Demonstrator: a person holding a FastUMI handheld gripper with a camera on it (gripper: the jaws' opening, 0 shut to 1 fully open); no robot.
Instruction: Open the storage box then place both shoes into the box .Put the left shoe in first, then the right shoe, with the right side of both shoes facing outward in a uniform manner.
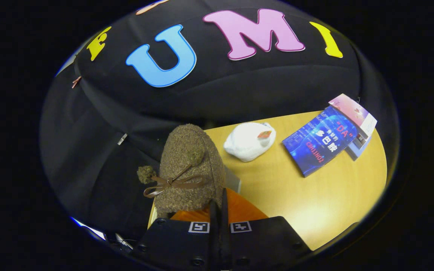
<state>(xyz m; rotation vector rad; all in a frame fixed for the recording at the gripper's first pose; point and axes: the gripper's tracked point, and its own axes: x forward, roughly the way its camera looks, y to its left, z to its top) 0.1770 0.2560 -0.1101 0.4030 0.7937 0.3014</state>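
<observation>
A brown fuzzy shoe [188, 165] with a thin brown bow and two pompoms hangs just ahead of my fingers, toe pointing away from me. My gripper [220, 205] is shut on the shoe's near edge, the two fingers almost touching. Under the shoe lies the orange surface of the storage box [243, 210], with a grey edge [233, 182] showing beside the shoe. The shoe hides the rest of the box.
On the wooden table [315, 195], a white plush toy [249, 141] lies beyond the box. A blue book [320, 141] rests on other books, one with a pink cover [354, 113], at the far right. The booth's black cloth wall stands behind.
</observation>
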